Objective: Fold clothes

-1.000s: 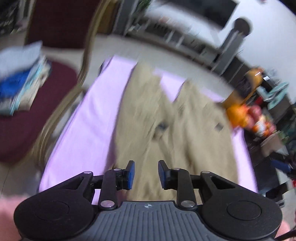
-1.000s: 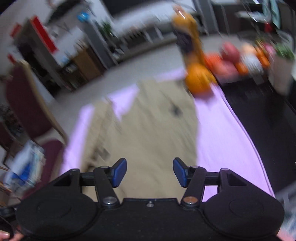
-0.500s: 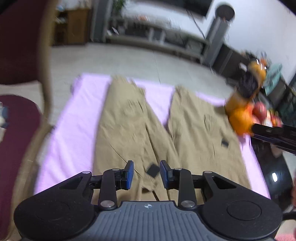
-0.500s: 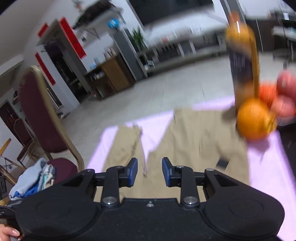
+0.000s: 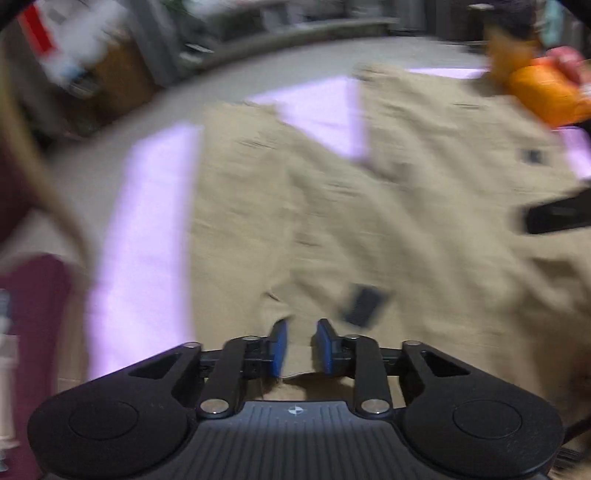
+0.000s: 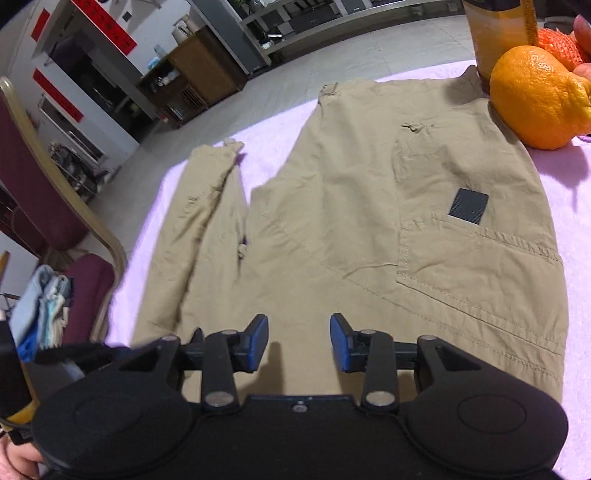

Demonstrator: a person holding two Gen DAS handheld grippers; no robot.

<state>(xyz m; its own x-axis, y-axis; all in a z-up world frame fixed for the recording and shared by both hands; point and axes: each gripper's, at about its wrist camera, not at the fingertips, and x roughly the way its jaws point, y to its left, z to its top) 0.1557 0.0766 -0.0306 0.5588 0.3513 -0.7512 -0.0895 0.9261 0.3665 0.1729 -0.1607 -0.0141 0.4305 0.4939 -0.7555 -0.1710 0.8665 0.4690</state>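
Note:
Khaki trousers [image 6: 351, 206] lie spread flat on a lilac-covered table [image 6: 569, 206], legs pointing away, with a black patch [image 6: 468, 206] above a side pocket. My right gripper [image 6: 299, 325] hovers open just over their near part, nothing between its pads. The left wrist view is blurred by motion. There the trousers [image 5: 332, 206] fill the middle, and my left gripper [image 5: 301, 334] is low over their near edge, open by a narrow gap with khaki cloth showing between the blue pads. A dark blurred shape [image 5: 554, 214] at the right is probably the other gripper.
A large orange fruit [image 6: 535, 99] and an orange bottle [image 6: 498, 33] stand on the table at the far right, touching the trousers' edge. A maroon chair [image 6: 44, 192] at the left holds a pile of clothes [image 6: 40, 306]. Shelves and cabinets line the far wall.
Both grippers have come down closer to the near part of the trousers. The left jaws are narrower than before. The right jaws narrowed half a second ago and now stand slightly wider.

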